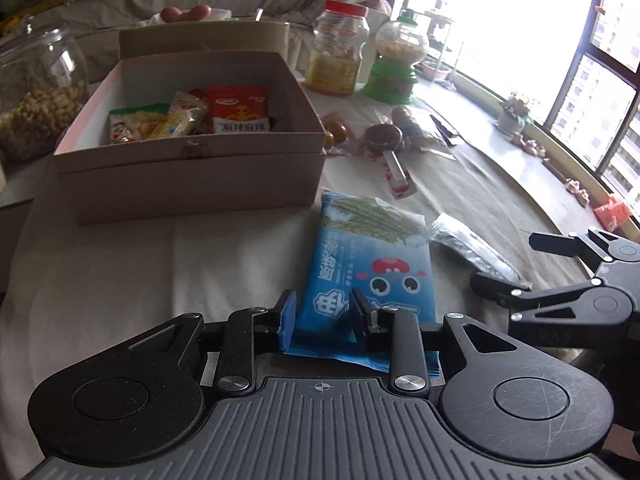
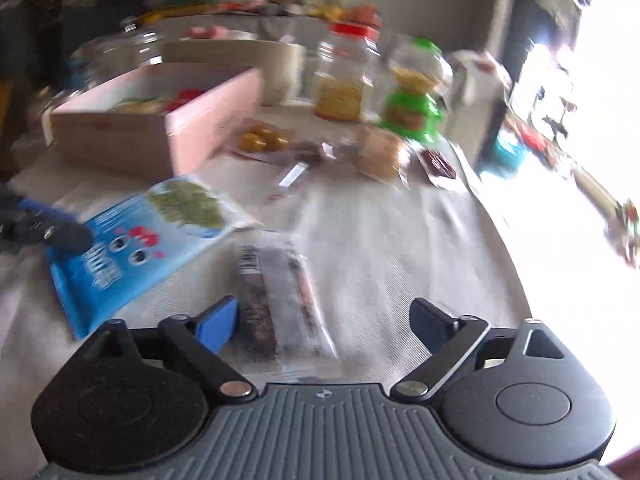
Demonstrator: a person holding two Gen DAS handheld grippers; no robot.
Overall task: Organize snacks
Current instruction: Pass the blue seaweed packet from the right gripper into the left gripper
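A blue snack packet (image 1: 368, 256) with a cartoon face lies on the cloth-covered table just right of the open cardboard box (image 1: 192, 168). My left gripper (image 1: 324, 316) is shut on the packet's near end; the right wrist view shows its fingers (image 2: 68, 236) pinching the blue packet (image 2: 132, 248). The box (image 2: 160, 132) holds several snack packs (image 1: 236, 110). A clear packet with a dark snack (image 2: 280, 300) lies between the wide-apart fingers of my right gripper (image 2: 326, 320), which is open and not pressing on it. The same right gripper (image 1: 506, 260) shows at the left wrist view's right edge.
Behind the box stand a glass jar of nuts (image 1: 36, 92), a red-lidded plastic jar (image 1: 336, 52) and a green candy dispenser (image 1: 396, 60). Small wrapped snacks (image 1: 384, 136) and a red-and-white stick pack (image 1: 396, 176) lie mid-table. The table's curved edge (image 1: 532, 200) runs along the right, by the window.
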